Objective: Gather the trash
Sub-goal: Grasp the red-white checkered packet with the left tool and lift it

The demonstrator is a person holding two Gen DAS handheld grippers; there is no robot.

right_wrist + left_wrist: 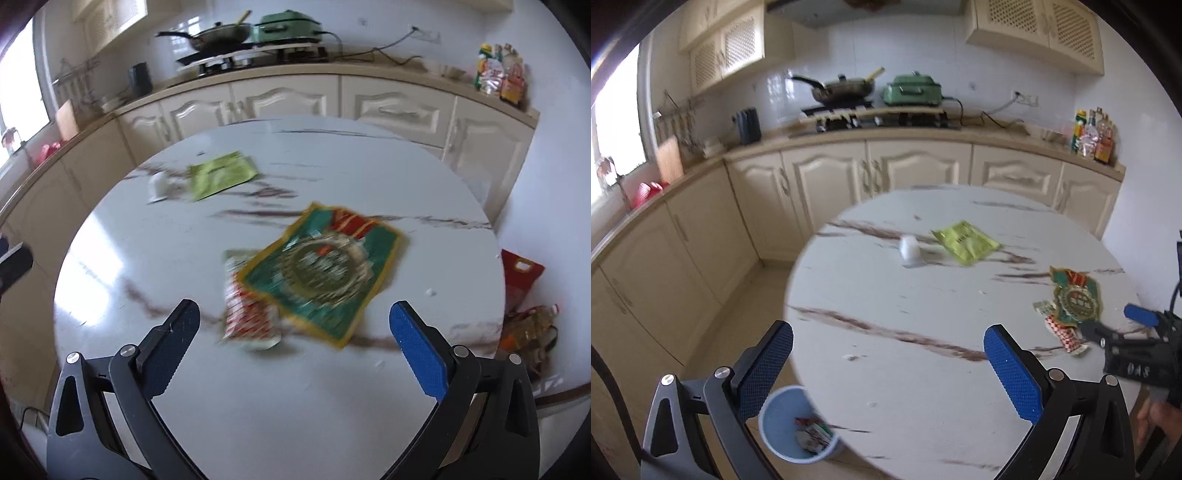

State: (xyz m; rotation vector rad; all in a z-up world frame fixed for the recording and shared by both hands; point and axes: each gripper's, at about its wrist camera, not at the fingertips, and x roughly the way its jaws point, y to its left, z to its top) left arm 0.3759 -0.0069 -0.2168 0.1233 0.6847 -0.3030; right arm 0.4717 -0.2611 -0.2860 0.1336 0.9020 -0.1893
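- Right gripper [293,330] spread wide, empty, above the green wrapper [325,273] on the surface [258,406]
- Left gripper [888,363] wide, holding nothing, over the surface edge

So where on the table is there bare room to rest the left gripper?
The near-left part of the table, between the left gripper and the white cup, is bare. The far rim behind the yellow-green packet is free too. It is crowded on the right, where the green wrapper overlaps the red-white wrapper before the right gripper.
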